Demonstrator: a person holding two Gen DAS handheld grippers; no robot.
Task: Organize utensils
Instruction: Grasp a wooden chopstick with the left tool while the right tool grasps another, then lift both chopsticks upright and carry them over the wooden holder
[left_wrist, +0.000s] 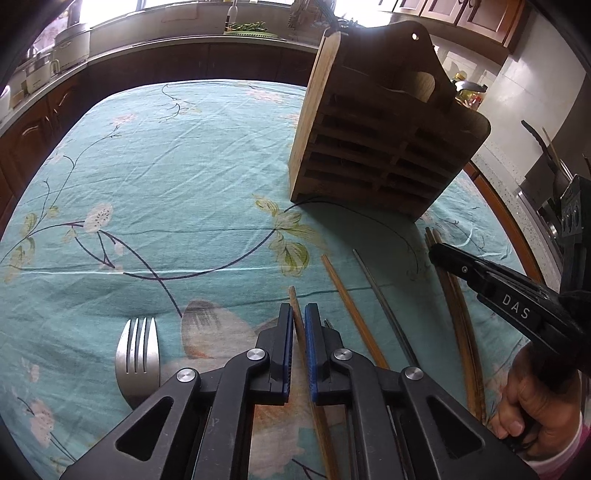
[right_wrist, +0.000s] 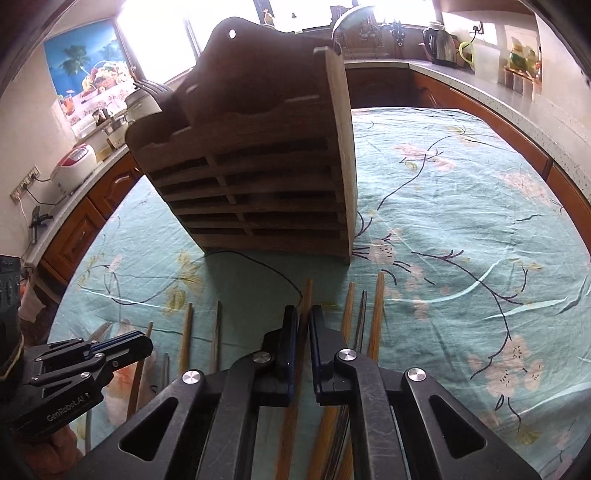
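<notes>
A wooden slatted utensil holder (left_wrist: 380, 136) stands on the teal floral tablecloth (left_wrist: 166, 177); it also shows in the right wrist view (right_wrist: 255, 177) with fork tines (right_wrist: 149, 88) sticking out of its left compartment. My left gripper (left_wrist: 299, 314) is shut on a wooden chopstick (left_wrist: 295, 299) lying on the cloth. My right gripper (right_wrist: 303, 314) is shut on another wooden chopstick (right_wrist: 306, 291). Several more chopsticks (left_wrist: 351, 306) lie between and beside the grippers. A metal fork (left_wrist: 137, 354) lies left of the left gripper.
More chopsticks (right_wrist: 375, 310) lie right of the right gripper, others (right_wrist: 186, 332) to its left. The left gripper (right_wrist: 122, 345) shows at lower left of the right wrist view. Kitchen counters with appliances (right_wrist: 74, 162) ring the table.
</notes>
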